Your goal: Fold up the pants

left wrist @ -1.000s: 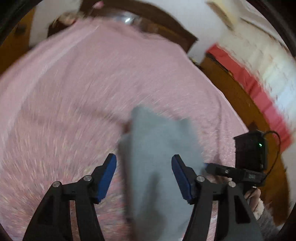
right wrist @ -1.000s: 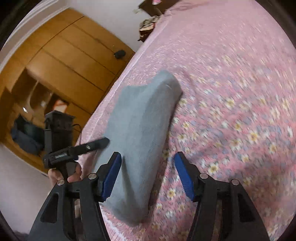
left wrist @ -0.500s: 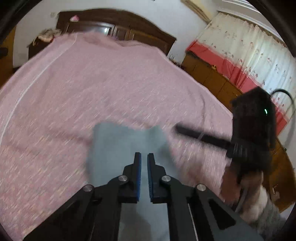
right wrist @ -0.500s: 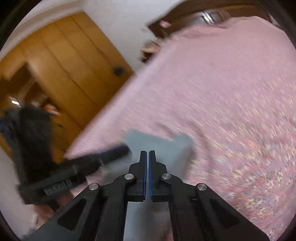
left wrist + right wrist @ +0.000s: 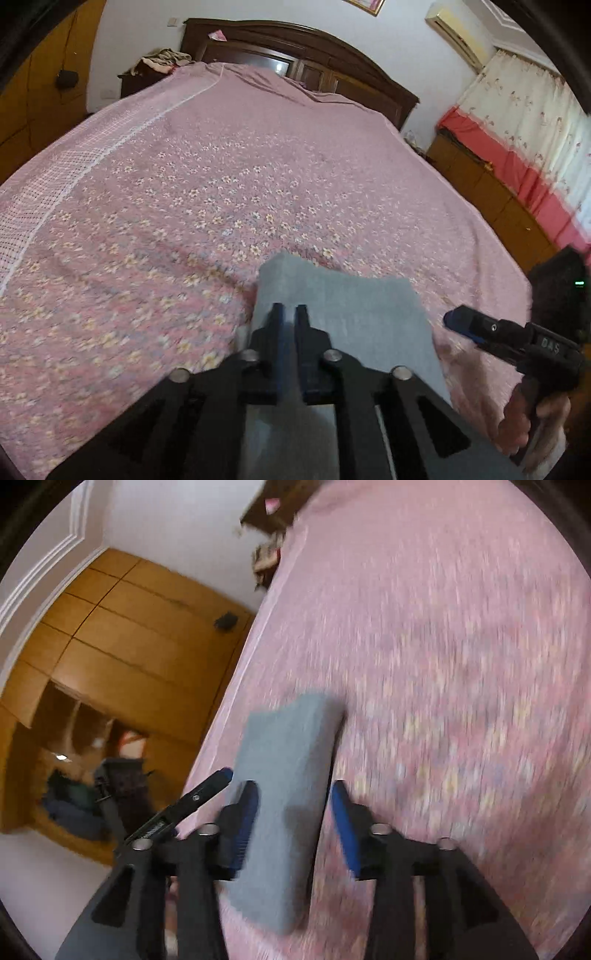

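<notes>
Folded grey pants lie near the front edge of a bed with a pink flowered cover. My left gripper hovers over the left part of the pants; its jaws are opening, only a narrow gap apart, with nothing pinched. In the right wrist view the pants show as a thick grey block. My right gripper is opening wide, and the pants lie below and between its blue pads, untouched by them. The right gripper's fingertips also show in the left wrist view, beside the pants.
A dark wooden headboard stands at the far end of the bed. A wooden wardrobe lines the bed's left side. A low wooden cabinet and red-and-white curtains stand on the right. A person's hand holds the right gripper.
A second ago both grippers stood wide open around the pants. Half a second ago both were shut. Now the left shows a narrow gap and the right is wide apart again.
</notes>
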Action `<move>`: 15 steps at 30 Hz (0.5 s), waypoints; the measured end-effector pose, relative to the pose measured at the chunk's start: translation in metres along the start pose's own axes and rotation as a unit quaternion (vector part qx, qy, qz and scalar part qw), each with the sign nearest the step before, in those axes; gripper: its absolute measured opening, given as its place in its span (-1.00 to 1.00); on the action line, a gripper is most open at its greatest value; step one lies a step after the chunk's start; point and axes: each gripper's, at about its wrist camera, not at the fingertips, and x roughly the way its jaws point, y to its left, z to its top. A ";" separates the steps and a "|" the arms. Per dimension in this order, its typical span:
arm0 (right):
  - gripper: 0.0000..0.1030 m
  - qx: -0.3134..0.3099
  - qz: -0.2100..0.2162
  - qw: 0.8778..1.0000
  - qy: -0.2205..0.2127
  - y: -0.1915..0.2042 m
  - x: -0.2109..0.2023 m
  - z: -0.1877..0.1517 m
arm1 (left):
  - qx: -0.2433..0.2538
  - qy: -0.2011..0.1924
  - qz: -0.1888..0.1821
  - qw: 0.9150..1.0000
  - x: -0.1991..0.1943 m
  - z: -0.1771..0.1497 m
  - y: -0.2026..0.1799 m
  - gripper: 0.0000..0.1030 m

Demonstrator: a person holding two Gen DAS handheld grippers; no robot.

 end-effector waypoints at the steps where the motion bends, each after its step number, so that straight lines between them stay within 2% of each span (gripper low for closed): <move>1: -0.10 -0.002 0.001 1.000 0.013 0.000 0.000 -0.003 | 0.001 0.016 -0.030 0.999 -0.007 -0.003 0.007 -0.44; 2: -0.09 -0.010 -0.007 1.000 0.023 0.001 0.001 -0.005 | 0.003 0.030 -0.057 0.998 -0.011 -0.005 0.009 -0.10; 3: -0.08 -0.016 -0.016 0.999 0.028 0.000 0.007 -0.008 | 0.006 0.044 -0.085 0.995 -0.017 -0.009 0.015 0.07; 4: -0.07 -0.018 -0.023 0.999 0.032 -0.001 0.010 -0.010 | 0.008 0.062 -0.110 0.992 -0.022 -0.015 0.023 0.11; 5: -0.07 -0.016 -0.022 0.999 0.038 -0.003 0.017 -0.013 | 0.008 0.072 -0.112 0.991 -0.024 -0.018 0.030 0.14; 7: -0.07 -0.006 -0.003 0.999 0.045 -0.007 0.024 -0.013 | 0.005 0.077 -0.093 0.993 -0.025 -0.021 0.041 0.17; 8: -0.06 -0.009 0.001 0.999 0.045 -0.007 0.028 -0.012 | 0.001 0.085 -0.100 0.991 -0.024 -0.021 0.047 0.18; 10: -0.01 -0.026 -0.008 0.998 0.048 -0.002 0.036 -0.008 | -0.015 0.113 -0.149 0.982 -0.018 -0.026 0.056 0.18; 12: 0.01 -0.037 -0.026 0.997 0.057 0.004 0.043 -0.007 | -0.020 0.116 -0.166 0.979 -0.016 -0.028 0.060 0.19; 15: 0.03 -0.054 -0.009 0.997 0.058 0.014 0.057 0.000 | -0.033 0.123 -0.184 0.975 -0.005 -0.021 0.063 0.22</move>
